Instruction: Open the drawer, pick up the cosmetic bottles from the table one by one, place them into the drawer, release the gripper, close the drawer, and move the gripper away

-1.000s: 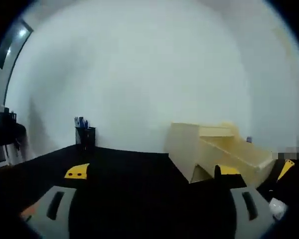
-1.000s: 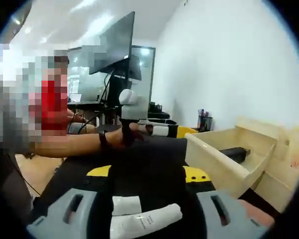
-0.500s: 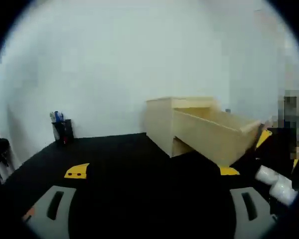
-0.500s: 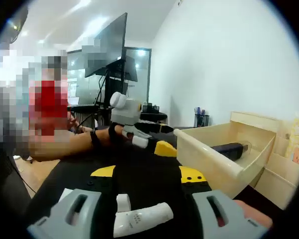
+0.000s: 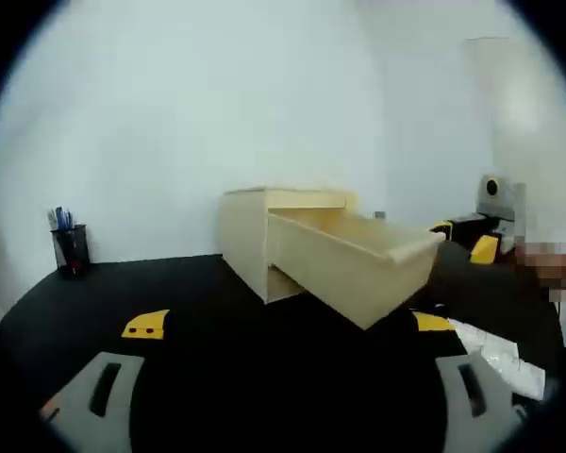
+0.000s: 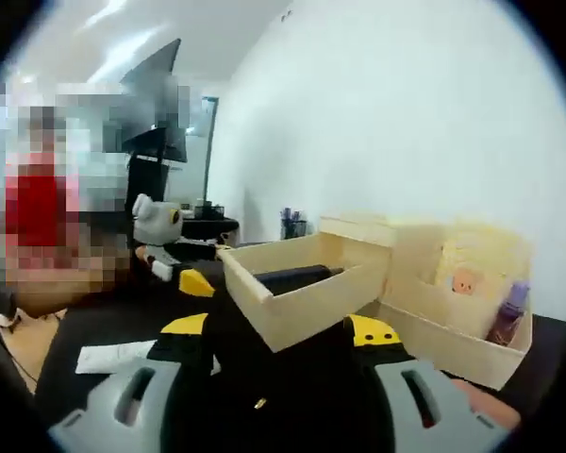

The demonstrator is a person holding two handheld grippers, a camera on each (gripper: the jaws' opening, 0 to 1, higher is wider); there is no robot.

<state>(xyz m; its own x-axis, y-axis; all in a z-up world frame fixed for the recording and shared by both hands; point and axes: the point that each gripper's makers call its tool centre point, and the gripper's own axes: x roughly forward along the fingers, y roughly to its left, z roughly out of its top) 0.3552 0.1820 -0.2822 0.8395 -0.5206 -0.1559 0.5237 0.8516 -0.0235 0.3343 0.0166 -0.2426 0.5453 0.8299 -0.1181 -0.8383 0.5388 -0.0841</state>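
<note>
Left gripper view: the left gripper [image 5: 283, 401] hangs over the black tabletop [image 5: 208, 330], jaws spread wide with nothing between them. The pale wooden cabinet [image 5: 255, 231] stands toward the back edge of the tabletop, against the white wall. Its drawer [image 5: 349, 264] is pulled well out. A pen holder [image 5: 69, 247] stands near the back left edge, well apart from the cabinet. A white bottle [image 5: 495, 354] lies on the tabletop toward the right edge, just beyond the right jaw; its outline is blurred.

Right gripper view: the right gripper [image 6: 283, 406] is likewise spread and carries nothing. The open drawer [image 6: 302, 288] lies ahead of the jaws, and a dark bottle [image 6: 292, 276] lies flat inside it. A white bottle [image 6: 123, 355] lies on the tabletop to the left of the drawer, near the left jaw. The other gripper [image 6: 160, 241], held in a person's hand, is at the left beyond the drawer; whether its jaws are spread cannot be told from this view.
</note>
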